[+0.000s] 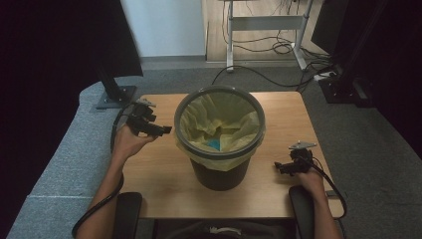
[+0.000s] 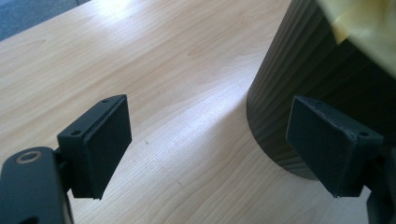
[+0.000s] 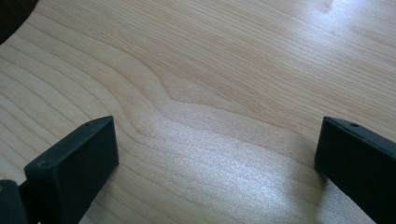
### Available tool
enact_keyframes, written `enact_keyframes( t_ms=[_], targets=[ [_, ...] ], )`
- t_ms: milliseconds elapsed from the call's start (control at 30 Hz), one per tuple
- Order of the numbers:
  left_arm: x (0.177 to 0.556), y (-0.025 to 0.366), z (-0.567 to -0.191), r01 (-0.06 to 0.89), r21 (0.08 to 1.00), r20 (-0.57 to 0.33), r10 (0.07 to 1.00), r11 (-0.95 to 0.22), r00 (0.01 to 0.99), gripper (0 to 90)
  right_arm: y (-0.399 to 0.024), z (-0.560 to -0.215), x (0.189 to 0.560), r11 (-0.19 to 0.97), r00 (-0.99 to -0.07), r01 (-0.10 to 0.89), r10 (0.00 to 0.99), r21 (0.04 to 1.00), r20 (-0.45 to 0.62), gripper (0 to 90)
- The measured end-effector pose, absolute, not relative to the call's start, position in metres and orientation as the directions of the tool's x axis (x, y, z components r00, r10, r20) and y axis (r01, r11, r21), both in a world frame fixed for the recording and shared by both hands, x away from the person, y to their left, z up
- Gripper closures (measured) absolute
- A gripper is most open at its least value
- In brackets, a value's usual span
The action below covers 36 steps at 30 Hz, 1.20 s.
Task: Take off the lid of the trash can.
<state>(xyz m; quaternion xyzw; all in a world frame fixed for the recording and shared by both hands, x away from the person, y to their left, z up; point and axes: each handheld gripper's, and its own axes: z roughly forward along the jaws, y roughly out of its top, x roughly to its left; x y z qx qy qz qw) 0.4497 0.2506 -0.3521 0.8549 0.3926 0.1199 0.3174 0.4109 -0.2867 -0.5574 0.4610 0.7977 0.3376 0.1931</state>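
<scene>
A dark grey bin (image 1: 219, 172) lined with a yellow bag (image 1: 199, 117) stands in the middle of the wooden table (image 1: 159, 169); something blue (image 1: 214, 144) lies inside it. My left gripper (image 1: 164, 130) hangs above the table left of the bin, level with its rim and pointing toward it. In the left gripper view it is open (image 2: 208, 144) with nothing between its pads, the bin's ribbed wall (image 2: 299, 84) just ahead at right. My right gripper (image 1: 278, 167) rests low at the table's right side. Its jaws stand wide open (image 3: 215, 161) over bare wood.
A monitor stand (image 1: 115, 94) sits at the table's back left corner. Behind the table a desk frame (image 1: 263, 25) with cables stands on the floor. Dark equipment (image 1: 348, 84) is at the back right. Grey carpet surrounds the table.
</scene>
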Motion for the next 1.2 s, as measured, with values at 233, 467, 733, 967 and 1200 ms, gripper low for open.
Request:
enact_keyframes(
  t_ms=[233, 467, 733, 967, 1200],
  targets=[
    [0.452, 0.248, -0.326, 0.587, 0.646, -0.049, 0.741, -0.488, 0.67, 13.5, -0.287, -0.557, 0.411, 0.347, -0.5, 0.605, 0.866, 0.717, 0.003, 0.0],
    [0.452, 0.241, -0.302, 0.574, 0.654, -0.05, 0.729, -0.492, 0.682, 13.5, -0.287, -0.557, 0.411, 0.347, -0.501, 0.605, 0.866, 0.717, 0.003, 0.0],
    [0.455, 0.229, -0.275, 0.566, 0.662, -0.054, 0.722, -0.491, 0.689, 14.0, -0.287, -0.557, 0.411, 0.347, -0.5, 0.605, 0.866, 0.717, 0.003, 0.0],
    [0.46, 0.219, -0.257, 0.557, 0.675, -0.059, 0.717, -0.484, 0.694, 16.6, -0.287, -0.557, 0.411, 0.347, -0.501, 0.605, 0.866, 0.717, 0.004, 0.0],
    [0.469, 0.202, -0.254, 0.553, 0.654, -0.042, 0.705, -0.516, 0.708, 22.8, -0.287, -0.557, 0.411, 0.346, -0.501, 0.605, 0.866, 0.717, 0.004, 0.0]
  ],
)
